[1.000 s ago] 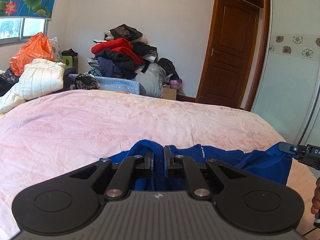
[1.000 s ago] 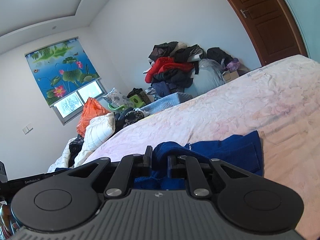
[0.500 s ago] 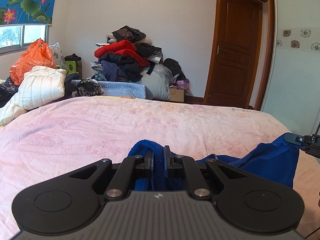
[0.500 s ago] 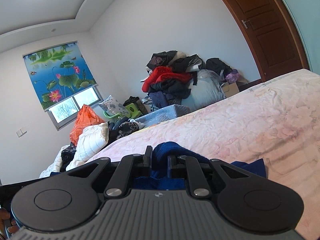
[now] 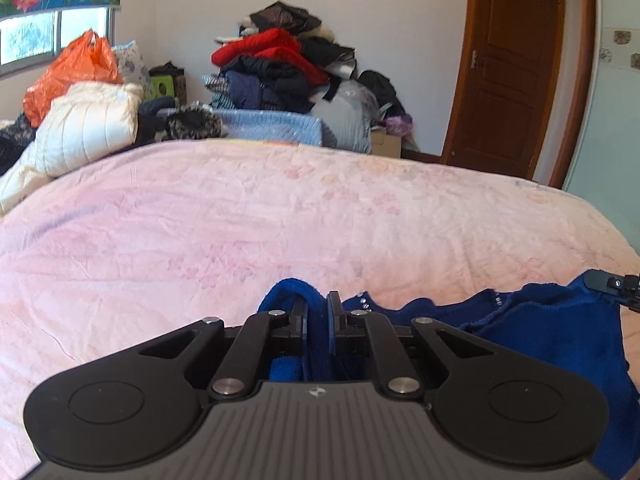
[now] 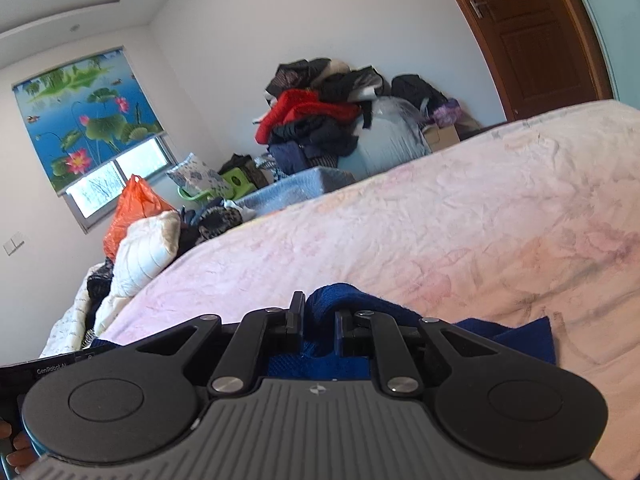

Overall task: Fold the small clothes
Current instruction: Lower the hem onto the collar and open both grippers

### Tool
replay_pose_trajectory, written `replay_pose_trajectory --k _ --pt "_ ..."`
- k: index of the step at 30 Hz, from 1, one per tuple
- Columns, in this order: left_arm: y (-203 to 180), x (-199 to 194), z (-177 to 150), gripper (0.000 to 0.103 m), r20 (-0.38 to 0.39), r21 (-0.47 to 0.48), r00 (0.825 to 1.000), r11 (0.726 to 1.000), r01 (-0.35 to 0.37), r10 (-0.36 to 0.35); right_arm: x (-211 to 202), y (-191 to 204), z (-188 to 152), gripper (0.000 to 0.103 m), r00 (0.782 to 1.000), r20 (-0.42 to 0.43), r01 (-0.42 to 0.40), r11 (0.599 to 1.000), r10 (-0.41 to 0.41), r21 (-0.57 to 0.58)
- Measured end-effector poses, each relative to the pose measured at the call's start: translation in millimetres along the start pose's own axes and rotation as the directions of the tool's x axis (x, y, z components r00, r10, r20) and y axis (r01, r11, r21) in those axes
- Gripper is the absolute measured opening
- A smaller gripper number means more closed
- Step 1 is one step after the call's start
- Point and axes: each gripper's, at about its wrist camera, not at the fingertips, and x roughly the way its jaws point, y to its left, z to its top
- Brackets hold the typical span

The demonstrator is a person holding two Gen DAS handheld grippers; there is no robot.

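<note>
Above the pink bed (image 5: pixel 280 216), your left tongs (image 5: pixel 316 312) and right tongs (image 6: pixel 318 314) each pinch a bunched edge of the blue garment (image 5: pixel 540 328), clothes pile (image 5: pixel 288 60) against the far wall.

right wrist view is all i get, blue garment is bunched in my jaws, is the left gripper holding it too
Observer: Yes. The left gripper is shut on a fold of the blue garment, as the left wrist view shows.
Operator: is the cloth hanging loose between the two
Observer: It spans from the left gripper to the right gripper with a slightly sagging top edge, and a row of small shiny studs shows along that edge.
Operator: anything on the bed ahead of it
Observer: In the left view only the pink bedspread lies beyond the garment, up to a white padded jacket at the far left edge.
</note>
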Motion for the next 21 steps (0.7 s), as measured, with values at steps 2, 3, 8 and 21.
replay_pose_trajectory --k 2,3,8,21 --pt "3.1 13.4 -1.6 0.009 -0.036 -0.022 0.999 1.0 -0.001 0.0 12.0 -4.3 -3.2 0.018 1.0 -0.023 0.011 1.0 -0.011 0.008" --pt "4.3 19.4 -2.8 0.009 -0.051 -0.029 0.999 1.0 -0.003 0.001 17.0 -6.0 -4.9 0.018 0.999 -0.03 0.019 1.0 -0.018 0.011" --pt "8.1 38.5 -6.3 0.01 -0.117 -0.042 0.993 0.999 -0.019 0.014 38.3 -17.9 -10.5 0.018 0.997 -0.067 0.043 0.998 -0.04 0.038" --pt "54.9 50.5 -0.1 0.062 -0.188 -0.324 0.981 0.946 -0.009 -0.055 44.9 -30.0 -20.1 0.054 0.992 -0.107 0.077 0.994 -0.068 0.082"
